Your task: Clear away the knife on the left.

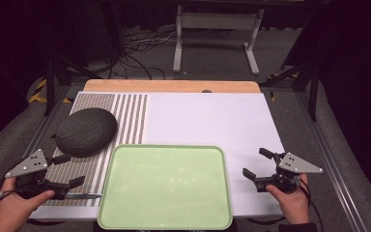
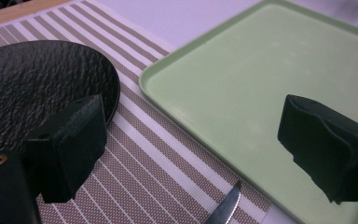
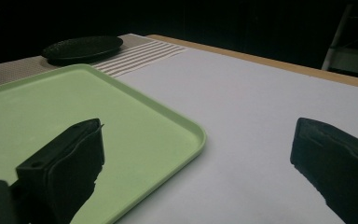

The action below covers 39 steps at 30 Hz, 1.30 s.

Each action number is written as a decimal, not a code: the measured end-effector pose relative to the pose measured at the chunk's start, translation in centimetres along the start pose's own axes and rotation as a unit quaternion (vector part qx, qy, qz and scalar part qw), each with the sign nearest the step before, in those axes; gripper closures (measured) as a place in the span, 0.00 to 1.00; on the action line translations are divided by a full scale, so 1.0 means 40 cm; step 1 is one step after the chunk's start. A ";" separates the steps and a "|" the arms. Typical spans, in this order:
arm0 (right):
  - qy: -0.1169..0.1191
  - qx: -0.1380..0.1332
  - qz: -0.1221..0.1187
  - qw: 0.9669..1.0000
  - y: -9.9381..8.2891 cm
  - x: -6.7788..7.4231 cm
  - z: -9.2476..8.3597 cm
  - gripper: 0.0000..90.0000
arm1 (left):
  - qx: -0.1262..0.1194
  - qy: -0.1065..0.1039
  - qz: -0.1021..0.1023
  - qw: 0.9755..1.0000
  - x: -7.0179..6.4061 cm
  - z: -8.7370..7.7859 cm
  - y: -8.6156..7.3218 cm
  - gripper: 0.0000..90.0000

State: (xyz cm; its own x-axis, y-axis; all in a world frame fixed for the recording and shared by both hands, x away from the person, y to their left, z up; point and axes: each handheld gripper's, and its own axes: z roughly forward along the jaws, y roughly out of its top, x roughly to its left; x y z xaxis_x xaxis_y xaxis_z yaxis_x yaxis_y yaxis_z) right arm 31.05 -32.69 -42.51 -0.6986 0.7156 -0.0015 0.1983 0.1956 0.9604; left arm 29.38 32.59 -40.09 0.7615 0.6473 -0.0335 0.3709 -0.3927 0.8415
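An empty light green tray (image 1: 165, 186) lies at the table's near middle; it also fills the right of the left gripper view (image 2: 261, 70) and the left of the right gripper view (image 3: 51, 107). A dark textured plate (image 1: 86, 131) rests on a striped placemat (image 1: 121, 113) at the left. A knife (image 1: 84, 195) lies on the mat near its front edge, its tip visible in the left gripper view (image 2: 226, 207). My left gripper (image 1: 72, 170) stands open over the mat, just left of the tray. My right gripper (image 1: 257, 163) stands open over the white surface, right of the tray.
A white sheet (image 1: 207, 121) covers most of the wooden table (image 1: 174, 86). Beyond the table stand a white frame's legs (image 1: 217, 43) and loose cables (image 1: 140, 48) on the floor. Dark rails run along both table sides.
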 end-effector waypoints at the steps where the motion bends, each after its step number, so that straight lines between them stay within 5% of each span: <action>1: 0.001 0.000 0.000 1.000 0.000 -0.001 0.000 0.04 | 0.000 0.000 0.000 1.000 0.000 0.000 0.000 0.10; 10: 0.003 0.007 0.001 1.000 -0.007 -0.003 0.001 0.04 | 0.037 -0.010 0.023 0.999 -0.001 -0.014 0.025 0.11; 18: 0.007 0.011 0.001 1.000 -0.011 -0.005 0.003 0.04 | 0.084 -0.028 0.042 0.995 -0.001 -0.011 0.033 0.14; 19: 0.007 0.012 0.001 1.000 -0.011 -0.005 0.003 0.04 | 0.104 -0.030 0.053 0.993 0.000 -0.007 0.035 0.14; 27: 0.009 0.017 -0.003 1.000 -0.013 -0.005 0.004 0.04 | 0.144 -0.039 0.079 0.986 0.001 0.000 0.052 0.17; 30: 0.009 0.024 -0.007 1.000 -0.015 -0.005 0.004 0.04 | 0.180 -0.051 0.095 0.978 -0.001 0.007 0.060 0.18; 34: 0.012 0.028 -0.010 0.999 -0.018 -0.004 0.006 0.03 | 0.199 -0.058 0.101 0.973 -0.002 0.012 0.062 0.19; 38: 0.012 0.033 -0.013 0.999 -0.019 -0.003 0.009 0.03 | 0.231 -0.069 0.115 0.964 0.003 0.017 0.063 0.19; 39: 0.012 0.033 -0.013 0.999 -0.019 -0.003 0.009 0.03 | 0.231 -0.069 0.115 0.964 0.003 0.017 0.063 0.20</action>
State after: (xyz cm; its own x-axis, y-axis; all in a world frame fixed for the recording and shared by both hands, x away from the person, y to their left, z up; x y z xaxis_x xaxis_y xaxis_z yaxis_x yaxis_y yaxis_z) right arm 31.22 -32.69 -43.34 -0.7203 0.6933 -0.0196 0.2233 0.2585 0.9398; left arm 30.76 31.22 -38.35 0.9035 0.4277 0.0280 0.3560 -0.7851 0.5069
